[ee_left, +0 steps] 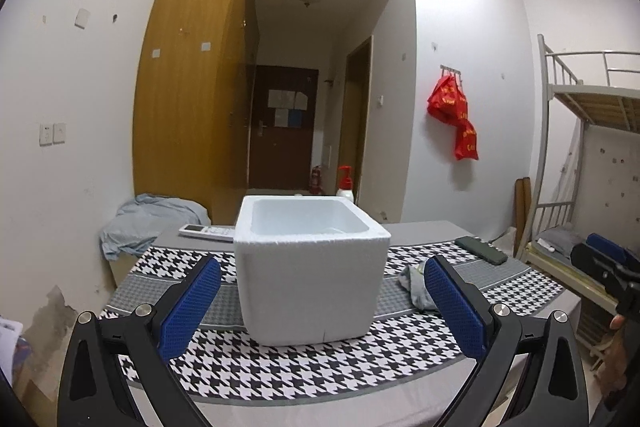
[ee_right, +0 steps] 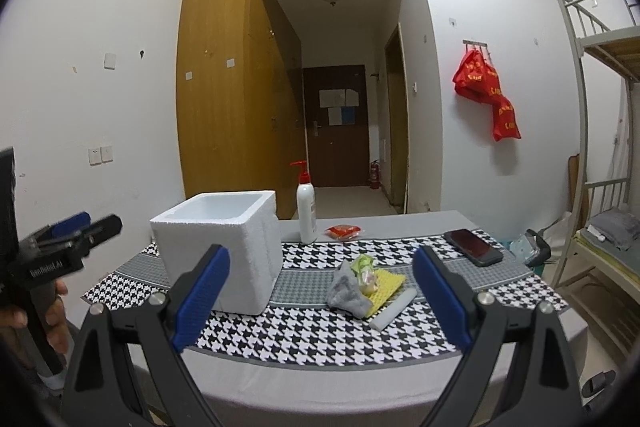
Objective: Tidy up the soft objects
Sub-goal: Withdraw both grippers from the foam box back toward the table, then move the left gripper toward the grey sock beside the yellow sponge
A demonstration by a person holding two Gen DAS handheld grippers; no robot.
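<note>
Both grippers hang above the near edge of the table (ee_right: 420,223), and neither holds anything. The left gripper (ee_left: 322,305) is spread wide, its blue pads either side of the foam box (ee_left: 310,267) in its own view, with the box beyond the tips and not touched. The right gripper (ee_right: 320,301) is just as wide, framing the pile of soft things. That pile sits on the houndstooth mat (ee_right: 312,343), right of the box and apart from it: a grey cloth (ee_right: 346,293) slumped against a green-and-yellow packet (ee_right: 366,273), both on a yellow sponge (ee_right: 388,285). A white foam stick (ee_right: 392,309) lies just beside the sponge's near edge. The box stands upright and open, and what shows of its inside is bare. Behind it stand a pump bottle (ee_right: 307,211) and a small red packet (ee_right: 344,231). A phone (ee_right: 472,247) lies at the mat's far right corner, and a remote (ee_left: 206,231) lies left of the box.
</note>
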